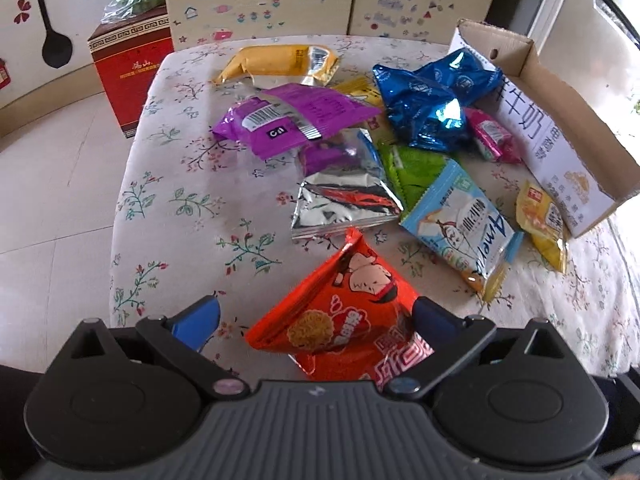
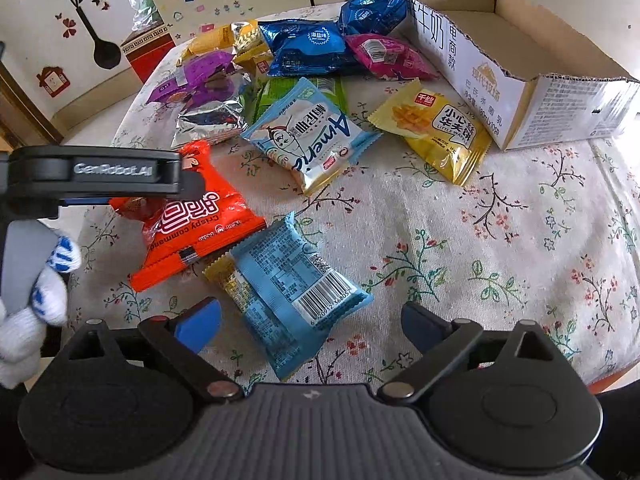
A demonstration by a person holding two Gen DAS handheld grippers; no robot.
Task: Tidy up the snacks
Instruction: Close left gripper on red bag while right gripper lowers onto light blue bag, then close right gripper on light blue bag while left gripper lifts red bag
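While both grippers hang low over the floral tablecloth [image 2: 500, 240], each has a packet framed between its spread fingers: the left gripper [image 1: 316, 320] is wide apart around the orange noodle-snack packet [image 1: 344, 320], whose right edge looks to be touching the right finger while the left finger stands clear of it, and the right gripper [image 2: 311, 322] is likewise released, straddling the near end of the light blue packet with the barcode [image 2: 296, 280], which lies flat on the cloth over a small yellow packet [image 2: 232, 280]. Neither tool grasps anything yet. From the right wrist view the left tool's black body hangs over the top of the orange packet, held by a white knitted glove [image 2: 36, 304] at the edge. Beyond them the rest of the snacks lie in a loose heap: purple packets [image 1: 288, 120], a silver foil bag [image 1: 344, 196], blue foil bags [image 1: 432, 100], a pink packet [image 1: 492, 136], a green one [image 1: 412, 168], a white-and-blue "Ameri" packet [image 1: 460, 220] and a yellow waffle-biscuit packet [image 2: 436, 132], which sits just beside the open cardboard box [image 2: 560, 92] at the far right. That box looks like the destination, and nothing can be seen inside it from here. The step in hand seems to be the approach to a pick. Next, each gripper would need to close on its packet without crushing it, lift, and carry it right to the box, the left clearing the heap on the way.
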